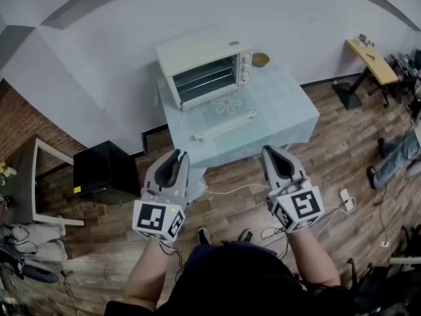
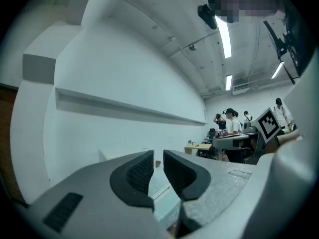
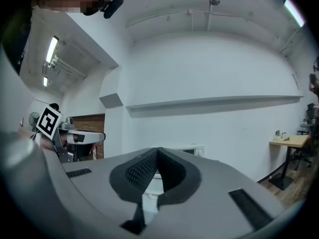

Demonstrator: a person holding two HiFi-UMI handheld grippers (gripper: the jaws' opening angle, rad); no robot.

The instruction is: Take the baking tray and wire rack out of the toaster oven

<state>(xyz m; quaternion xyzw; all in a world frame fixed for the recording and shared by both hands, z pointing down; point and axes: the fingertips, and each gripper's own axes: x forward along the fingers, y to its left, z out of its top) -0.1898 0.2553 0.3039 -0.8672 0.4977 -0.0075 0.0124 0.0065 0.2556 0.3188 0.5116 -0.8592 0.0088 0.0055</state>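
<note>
A white toaster oven (image 1: 204, 68) stands at the back of a table with a pale blue cloth (image 1: 289, 114). Its glass door (image 1: 227, 107) lies folded down toward me, handle at the front. Inside, the wire rack and baking tray (image 1: 205, 81) show as dark shelves. My left gripper (image 1: 173, 157) (image 2: 158, 158) hovers short of the table's near edge, its jaws a narrow gap apart with nothing between them. On the other side my right gripper (image 1: 276, 153) (image 3: 158, 151) is level and shut on nothing. The oven's top (image 3: 192, 150) peeks over the right jaws.
A round wooden item (image 1: 260, 60) lies right of the oven. A black cabinet (image 1: 105, 172) and a white frame (image 1: 49, 183) stand at the left. Cables and a power strip (image 1: 344, 199) lie on the wood floor; a wooden desk (image 1: 371, 59) and a person's legs (image 1: 395, 157) are at the right.
</note>
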